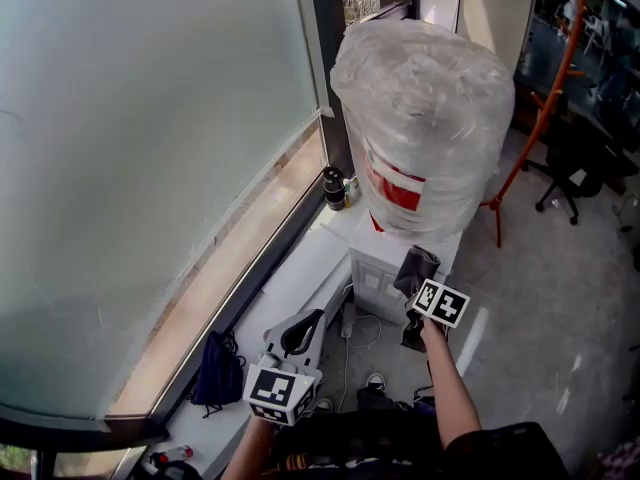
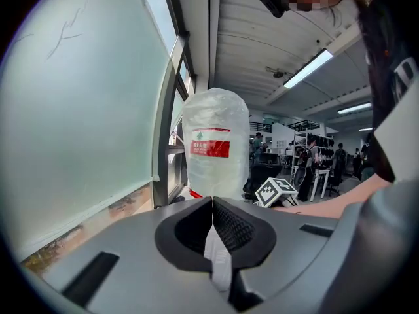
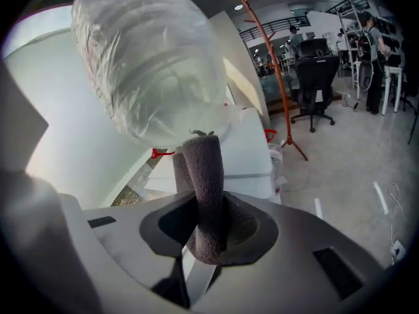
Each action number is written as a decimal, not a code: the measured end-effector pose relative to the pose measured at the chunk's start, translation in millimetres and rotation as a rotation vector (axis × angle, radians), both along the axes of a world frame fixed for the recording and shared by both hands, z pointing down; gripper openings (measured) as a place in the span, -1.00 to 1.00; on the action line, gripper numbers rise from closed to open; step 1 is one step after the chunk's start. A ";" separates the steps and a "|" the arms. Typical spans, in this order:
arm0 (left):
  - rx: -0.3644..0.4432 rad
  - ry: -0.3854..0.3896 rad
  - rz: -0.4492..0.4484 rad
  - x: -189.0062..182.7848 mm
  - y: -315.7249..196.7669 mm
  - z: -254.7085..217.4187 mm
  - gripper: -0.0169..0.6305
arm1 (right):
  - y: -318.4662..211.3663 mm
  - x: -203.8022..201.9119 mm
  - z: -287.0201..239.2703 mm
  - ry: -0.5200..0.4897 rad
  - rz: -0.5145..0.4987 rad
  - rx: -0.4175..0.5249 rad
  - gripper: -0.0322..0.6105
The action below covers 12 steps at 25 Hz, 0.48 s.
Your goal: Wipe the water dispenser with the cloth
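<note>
We hold the right gripper [image 3: 204, 222] up by the front of the white water dispenser [image 1: 392, 264], its jaws clenched on a grey cloth [image 3: 201, 175]. The cloth stands up out of the jaws as a folded roll. In the head view it lies against the dispenser's upper front, just below the big water bottle [image 1: 424, 118] that sits upturned on top, wrapped in clear plastic with a red label. We cannot tell whether the cloth actually touches the cabinet.

Our left gripper [image 2: 213, 231] hangs lower and to the left, well apart from the dispenser. Its jaws are pressed together with nothing between them.

The dispenser stands on the floor beside a frosted window [image 1: 150, 168]. A small dark bottle [image 1: 333, 187] rests on the window ledge [image 1: 300, 258], a dark bag [image 1: 218, 373] lies further along it, and an orange coat stand [image 1: 541, 108] rises to the right.
</note>
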State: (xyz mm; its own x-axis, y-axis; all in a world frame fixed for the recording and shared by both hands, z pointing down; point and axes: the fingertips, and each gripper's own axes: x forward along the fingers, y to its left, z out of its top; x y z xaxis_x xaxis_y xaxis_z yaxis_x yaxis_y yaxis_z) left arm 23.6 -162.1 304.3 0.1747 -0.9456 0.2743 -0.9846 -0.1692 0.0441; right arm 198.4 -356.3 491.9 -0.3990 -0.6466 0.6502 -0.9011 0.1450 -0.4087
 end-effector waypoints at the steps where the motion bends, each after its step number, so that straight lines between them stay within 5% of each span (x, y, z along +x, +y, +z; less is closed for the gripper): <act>1: 0.000 0.001 0.019 6.1 -1.8 0.7 -0.90 | 1.3 12.2 0.8 0.000 0.015 -0.002 -0.58; 12: -0.002 0.013 0.172 51.2 -4.0 5.2 -0.90 | 20.7 105.5 6.5 0.088 0.120 -0.004 -0.58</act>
State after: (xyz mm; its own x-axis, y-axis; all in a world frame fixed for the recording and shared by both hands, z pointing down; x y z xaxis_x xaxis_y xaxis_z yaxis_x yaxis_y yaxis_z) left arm 74.8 -166.1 309.5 0.3374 -0.9008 0.2732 -0.9405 -0.3349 0.0572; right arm 303.9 -335.6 498.4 -0.2602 -0.6838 0.6817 -0.9443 0.0328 -0.3275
